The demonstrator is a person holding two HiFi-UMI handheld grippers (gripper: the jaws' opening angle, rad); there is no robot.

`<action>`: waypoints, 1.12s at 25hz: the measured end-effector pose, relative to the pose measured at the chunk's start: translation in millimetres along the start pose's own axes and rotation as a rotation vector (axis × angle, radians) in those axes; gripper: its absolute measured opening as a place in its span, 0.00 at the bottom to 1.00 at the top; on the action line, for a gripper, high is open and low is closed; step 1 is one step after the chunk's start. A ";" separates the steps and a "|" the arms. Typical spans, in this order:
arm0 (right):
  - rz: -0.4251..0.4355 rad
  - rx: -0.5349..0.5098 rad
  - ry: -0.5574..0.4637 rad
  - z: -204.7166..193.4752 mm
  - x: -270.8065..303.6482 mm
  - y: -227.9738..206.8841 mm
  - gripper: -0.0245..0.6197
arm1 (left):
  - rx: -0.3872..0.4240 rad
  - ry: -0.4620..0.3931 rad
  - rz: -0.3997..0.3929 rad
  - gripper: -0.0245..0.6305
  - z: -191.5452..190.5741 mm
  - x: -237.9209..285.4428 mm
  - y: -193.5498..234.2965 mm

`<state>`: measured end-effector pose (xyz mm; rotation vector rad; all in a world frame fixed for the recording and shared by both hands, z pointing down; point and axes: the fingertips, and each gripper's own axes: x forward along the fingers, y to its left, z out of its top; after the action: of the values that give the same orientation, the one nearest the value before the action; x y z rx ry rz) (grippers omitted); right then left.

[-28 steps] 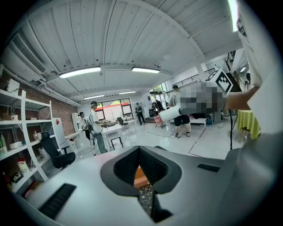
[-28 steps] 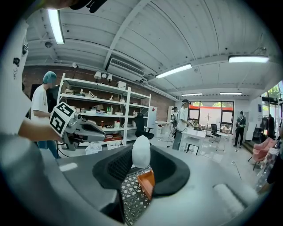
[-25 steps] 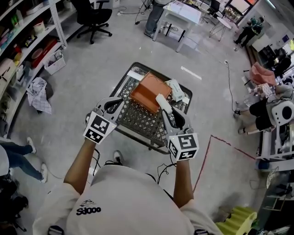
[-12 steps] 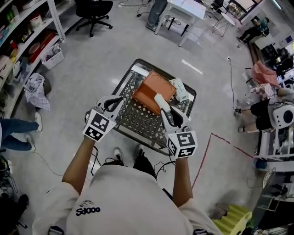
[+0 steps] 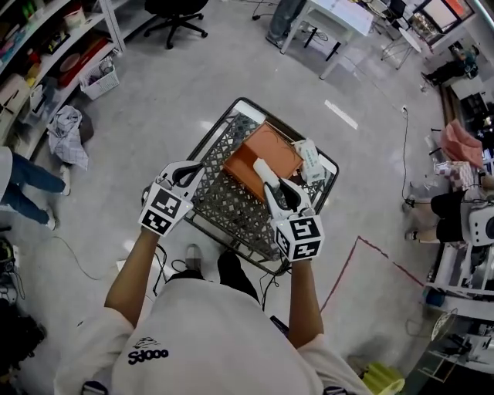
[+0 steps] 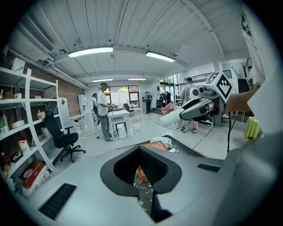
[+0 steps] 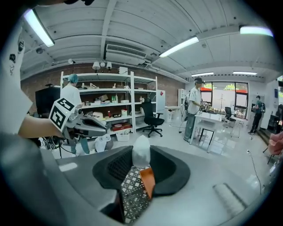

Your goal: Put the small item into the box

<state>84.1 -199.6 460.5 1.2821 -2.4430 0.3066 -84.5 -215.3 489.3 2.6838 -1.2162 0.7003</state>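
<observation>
A metal mesh cart (image 5: 218, 202) stands in front of me with an orange box (image 5: 264, 154) lying in its far end. My right gripper (image 5: 272, 185) hangs over the box's near edge, shut on a small white item (image 5: 260, 170) that sticks out past its tips; in the right gripper view the white item (image 7: 141, 152) stands up between the jaws. My left gripper (image 5: 187, 173) hovers at the cart's left rim, jaws together with nothing in them. The left gripper view shows the jaws closed (image 6: 140, 176) and the right gripper (image 6: 194, 108) off to the right.
A white packet (image 5: 310, 160) lies in the cart beside the box. Shelves (image 5: 46, 54) line the left wall, with a cloth bundle (image 5: 68, 135) and a person's legs (image 5: 27, 189) on the floor near them. An office chair (image 5: 181, 11) and a white table (image 5: 340, 19) stand beyond. Red floor tape (image 5: 351, 258) runs at right.
The floor and surroundings have slid through the view while the cart stays in front. My right gripper with the white item has shifted slightly left over the box. Left gripper holds its place.
</observation>
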 end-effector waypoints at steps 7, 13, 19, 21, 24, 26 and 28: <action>0.079 0.032 0.112 -41.4 42.0 -34.7 0.24 | -0.052 0.079 0.066 0.04 -18.5 32.9 1.6; 0.142 0.060 0.183 -76.0 77.1 -50.4 0.24 | -0.079 0.138 0.108 0.04 -34.4 48.2 1.1; 0.154 0.105 0.239 -110.0 113.1 -57.4 0.24 | -0.098 0.173 0.118 0.04 -49.1 58.2 0.2; 0.151 0.130 0.267 -124.0 124.6 -58.1 0.24 | -0.102 0.181 0.120 0.04 -54.3 61.8 1.5; 0.151 0.170 0.314 -146.1 138.6 -58.0 0.24 | -0.117 0.192 0.122 0.04 -62.4 67.8 1.2; 0.156 0.190 0.342 -159.3 148.4 -57.8 0.24 | -0.125 0.198 0.122 0.04 -68.1 72.9 0.6; 0.164 0.205 0.363 -170.8 158.0 -58.2 0.24 | -0.135 0.208 0.124 0.04 -75.3 78.0 -1.4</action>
<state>86.7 -290.1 682.6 0.9961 -2.2465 0.7798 -66.2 -246.2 591.7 2.3765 -1.3314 0.8565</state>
